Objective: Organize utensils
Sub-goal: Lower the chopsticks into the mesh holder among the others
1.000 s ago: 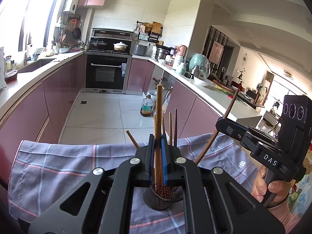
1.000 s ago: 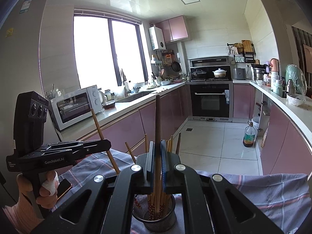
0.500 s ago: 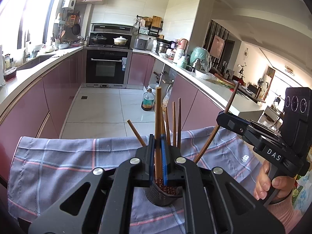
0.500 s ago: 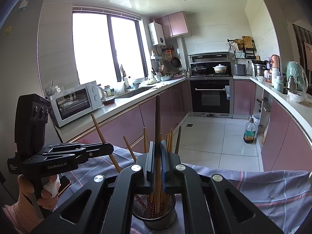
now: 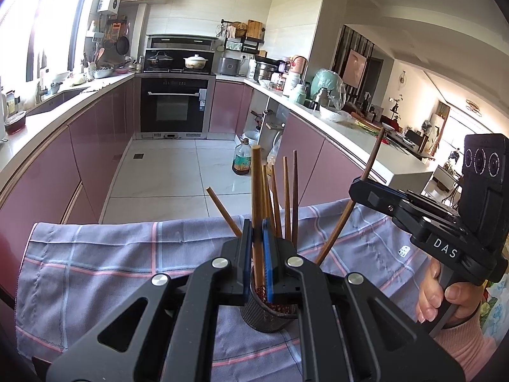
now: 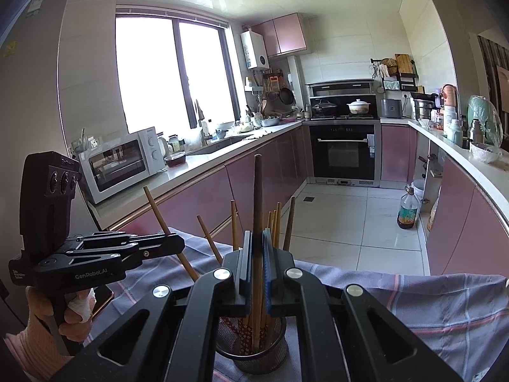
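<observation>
Pink-fronted kitchen cabinets run round behind the checked cloth where I work, a soft grey-lilac fabric with pink lines, slightly rumpled. My left gripper is clamped on a pale chopstick, and my right gripper is clamped on a darker chopstick; each stick stands nearly upright with its lower end over the round mesh holder. That holder sits on the cloth and already carries several thin, tapered wooden sticks, splayed at angles. I judge the risk is that the smooth sticks slip in the pads or catch on those leaning ones, or that I nudge the light wire holder and it tips on the loose cloth.
</observation>
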`<state>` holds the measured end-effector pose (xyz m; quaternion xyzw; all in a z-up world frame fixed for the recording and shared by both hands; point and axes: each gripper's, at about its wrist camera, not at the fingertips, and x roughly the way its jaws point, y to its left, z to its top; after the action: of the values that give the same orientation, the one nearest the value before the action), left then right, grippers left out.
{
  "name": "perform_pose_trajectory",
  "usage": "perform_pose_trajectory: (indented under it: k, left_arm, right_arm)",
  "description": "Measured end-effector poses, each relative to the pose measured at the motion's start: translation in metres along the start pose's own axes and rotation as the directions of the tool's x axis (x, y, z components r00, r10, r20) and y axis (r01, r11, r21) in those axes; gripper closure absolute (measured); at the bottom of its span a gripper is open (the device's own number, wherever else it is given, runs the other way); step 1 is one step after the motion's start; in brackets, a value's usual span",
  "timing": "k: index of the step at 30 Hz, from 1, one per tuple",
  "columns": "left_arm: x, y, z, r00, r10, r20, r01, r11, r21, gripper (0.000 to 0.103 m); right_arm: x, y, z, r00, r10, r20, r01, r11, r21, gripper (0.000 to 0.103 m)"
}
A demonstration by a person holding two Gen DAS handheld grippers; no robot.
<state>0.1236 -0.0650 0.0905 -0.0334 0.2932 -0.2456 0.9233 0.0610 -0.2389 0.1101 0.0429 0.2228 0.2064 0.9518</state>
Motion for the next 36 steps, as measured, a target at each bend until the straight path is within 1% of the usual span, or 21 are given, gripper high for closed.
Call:
perform_pose_trajectory:
  k: [7,28,36]
  left_arm:
    - [0.008,0.001,0.002,1.0,0.006,-0.02,-0.006,1.0,0.008,0.096]
    - [0.031,0.002,-0.006,0.996,0.008,-0.086,-0.008,1.0,0.008,0.096]
    - [0.036,0.0,-0.007,0.994,-0.006,-0.107,0.008,1.0,0.012,0.096]
  right_arm:
    - [0.006,-0.003,-0.002,1.0,-0.004,-0.016,0.004,1.0,0.002,0.098]
    - [0.019,-0.006,-0.006,0.998,-0.018,-0.054,0.018,1.0,0.0,0.098]
    - [0.024,-0.01,-0.009,0.997,-0.022,-0.068,0.022,1.0,-0.001,0.098]
